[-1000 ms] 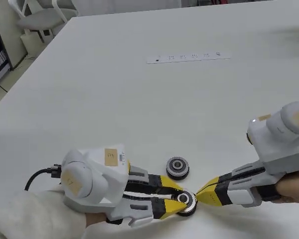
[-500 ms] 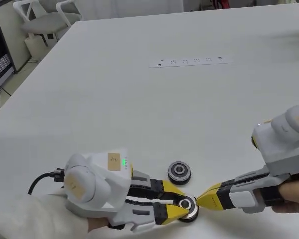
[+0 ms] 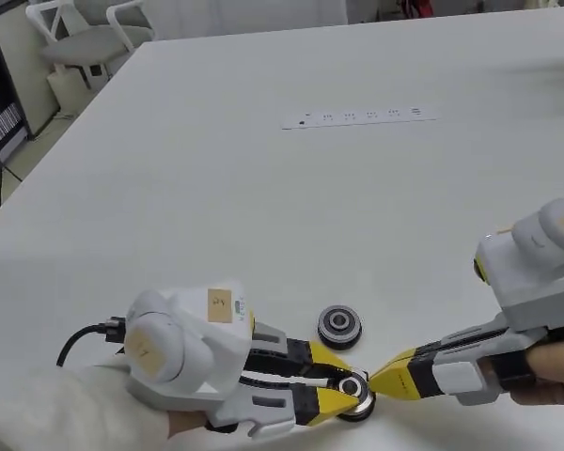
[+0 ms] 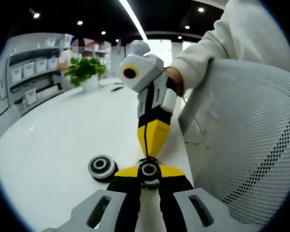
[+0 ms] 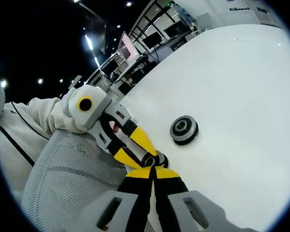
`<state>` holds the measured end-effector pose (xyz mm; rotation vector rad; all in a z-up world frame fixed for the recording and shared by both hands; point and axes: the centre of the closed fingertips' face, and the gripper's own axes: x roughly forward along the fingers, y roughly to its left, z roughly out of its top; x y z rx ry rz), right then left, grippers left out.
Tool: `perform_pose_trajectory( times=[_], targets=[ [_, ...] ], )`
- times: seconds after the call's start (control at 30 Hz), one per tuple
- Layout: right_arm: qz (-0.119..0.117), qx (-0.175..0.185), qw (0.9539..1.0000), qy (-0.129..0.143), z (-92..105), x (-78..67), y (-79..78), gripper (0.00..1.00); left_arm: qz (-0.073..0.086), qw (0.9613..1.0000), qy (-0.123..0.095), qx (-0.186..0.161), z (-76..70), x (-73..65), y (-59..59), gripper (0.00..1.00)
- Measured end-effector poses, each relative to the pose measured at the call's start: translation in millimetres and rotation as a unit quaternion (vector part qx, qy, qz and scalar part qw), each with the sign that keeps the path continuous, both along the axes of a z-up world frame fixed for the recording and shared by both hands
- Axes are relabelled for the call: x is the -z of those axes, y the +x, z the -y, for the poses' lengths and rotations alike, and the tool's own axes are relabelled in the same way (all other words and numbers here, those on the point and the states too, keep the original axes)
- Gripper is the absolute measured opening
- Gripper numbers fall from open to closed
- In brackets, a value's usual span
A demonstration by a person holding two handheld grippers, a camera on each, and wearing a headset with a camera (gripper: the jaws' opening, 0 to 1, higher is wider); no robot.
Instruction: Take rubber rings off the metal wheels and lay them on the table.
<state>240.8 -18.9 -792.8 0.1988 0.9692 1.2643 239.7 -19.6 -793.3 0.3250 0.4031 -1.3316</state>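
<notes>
A small metal wheel point(image 3: 352, 383) with a black rubber ring lies near the table's front edge, and my left gripper point(image 3: 346, 389) is shut on it from the left. In the left gripper view the wheel point(image 4: 149, 170) sits between the yellow jaw tips. My right gripper point(image 3: 375, 380) comes in from the right with its jaws pressed together, pinching the ring at the wheel's right rim. In the right gripper view its tips point(image 5: 153, 169) meet just below the wheel point(image 5: 149, 160). A second ringed wheel point(image 3: 338, 322) lies flat a little farther back, apart from both grippers.
A white power strip point(image 3: 360, 117) lies across the middle of the white table point(image 3: 216, 188). White chairs point(image 3: 80, 33) stand beyond the far left corner. A mesh chair back point(image 4: 241, 140) is close behind the table's near edge.
The head view has shifted slightly. Both grippers have stayed at the same wheel, and the second wheel has not moved.
</notes>
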Motion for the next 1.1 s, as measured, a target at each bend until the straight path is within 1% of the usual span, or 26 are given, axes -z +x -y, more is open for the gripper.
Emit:
perform_pose_trajectory(
  times=[0.27, 0.47, 0.53, 0.63, 0.8, 0.9, 1.0, 1.1],
  targets=[
    [-0.017, 0.006, 0.9997, 0.016, -2.5, -3.1, -1.4, 0.0, 0.0, 1.0, 0.001, 0.0, 0.1, 0.3, 0.2, 0.14],
    [-0.022, 0.001, 0.9989, 0.041, -8.8, -11.2, -3.6, 0.0, 0.0, 1.0, 0.001, -0.001, 0.9, 0.2, 0.4, 0.14],
    [-0.015, -0.002, 0.9992, 0.037, -7.7, -10.2, -2.8, 0.0, 0.0, 1.0, 0.0, -0.001, 0.9, 0.2, 0.5, 0.14],
    [-0.01, -0.003, 0.9994, 0.035, -6.6, -9.6, -2.6, 0.0, 0.001, 1.0, 0.003, -0.002, 1.1, 0.2, 0.5, 0.14],
    [-0.012, -0.001, 0.999, 0.042, -7.2, -12.1, -2.4, 0.0, 0.003, 1.0, 0.008, 0.0, 1.5, 0.1, 0.2, 0.14],
    [-0.02, 0.001, 0.9985, 0.052, -8.1, -14.9, -3.2, 0.0, 0.003, 1.0, 0.008, 0.0, 1.5, 0.3, 0.0, 0.14],
    [-0.016, -0.004, 0.9985, 0.053, -9.7, -16.2, -4.5, 0.0, 0.002, 1.0, 0.006, 0.002, 2.0, -0.1, -1.1, 0.14],
    [-0.014, -0.003, 0.9987, 0.05, -8.9, -14.7, -3.3, 0.0, 0.001, 1.0, 0.008, 0.002, 1.8, 0.0, -0.9, 0.14]
  ],
)
